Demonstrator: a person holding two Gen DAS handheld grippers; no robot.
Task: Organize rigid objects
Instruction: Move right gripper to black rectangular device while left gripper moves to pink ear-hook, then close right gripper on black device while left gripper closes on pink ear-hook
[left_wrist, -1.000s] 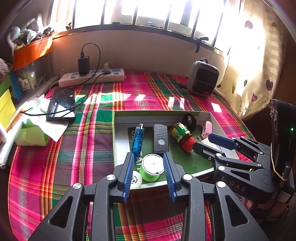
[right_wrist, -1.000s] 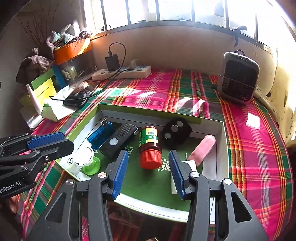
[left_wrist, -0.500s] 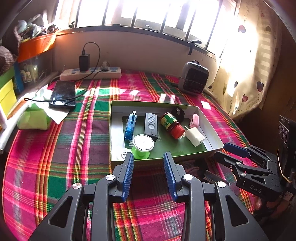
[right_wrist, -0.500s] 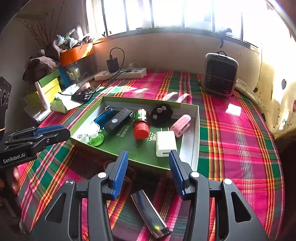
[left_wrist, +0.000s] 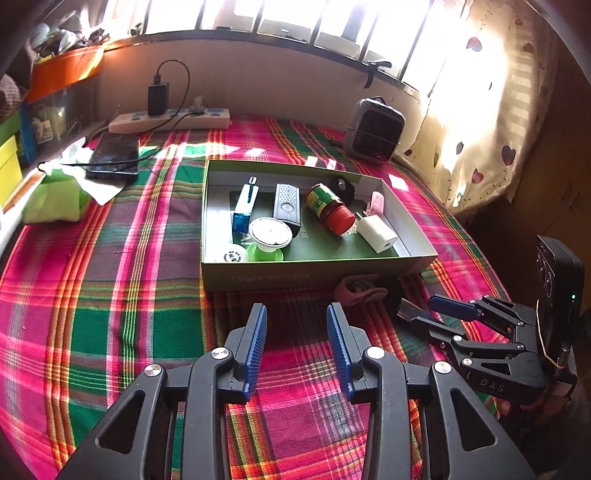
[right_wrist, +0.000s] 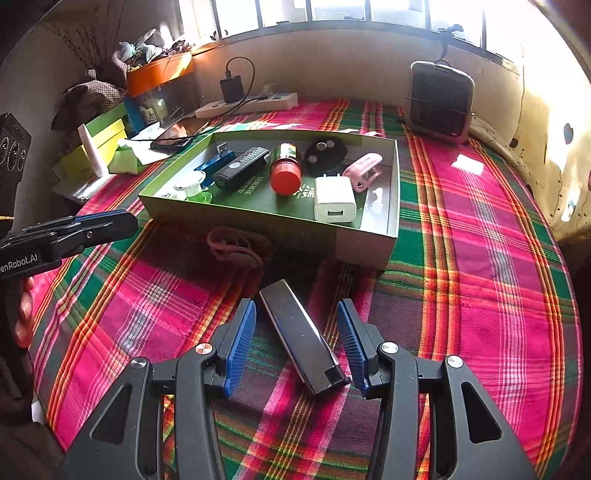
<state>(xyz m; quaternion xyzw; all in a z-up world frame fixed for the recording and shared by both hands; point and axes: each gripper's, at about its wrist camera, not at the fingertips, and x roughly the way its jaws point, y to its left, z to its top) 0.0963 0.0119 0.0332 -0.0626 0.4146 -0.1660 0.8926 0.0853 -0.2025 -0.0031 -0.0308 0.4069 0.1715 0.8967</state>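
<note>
A green open box (left_wrist: 295, 275) on the plaid cloth holds a red-capped bottle (left_wrist: 328, 208), a white charger (left_wrist: 376, 232), a black remote (left_wrist: 286, 201), a blue USB device (left_wrist: 243, 208), a green spool (left_wrist: 267, 238) and a pink clip (right_wrist: 364, 170). In front of the box lie a pink band (right_wrist: 232, 245) and a glossy black bar (right_wrist: 299, 336). My right gripper (right_wrist: 297, 343) stands open with the bar lying between its fingers, gaps on both sides. My left gripper (left_wrist: 297, 343) is open over bare cloth, nothing between its pads.
A grey heater (left_wrist: 373, 131) stands at the back right. A power strip (left_wrist: 170, 122), a phone (left_wrist: 114, 155) and a green tissue pack (left_wrist: 55, 199) sit at the back left. Stacked boxes and clutter line the left wall. A curtain hangs right.
Both grippers have drawn back from over the box toward the near side and sunk a little. The black bar has come between the right fingers. Neither opening has changed.
</note>
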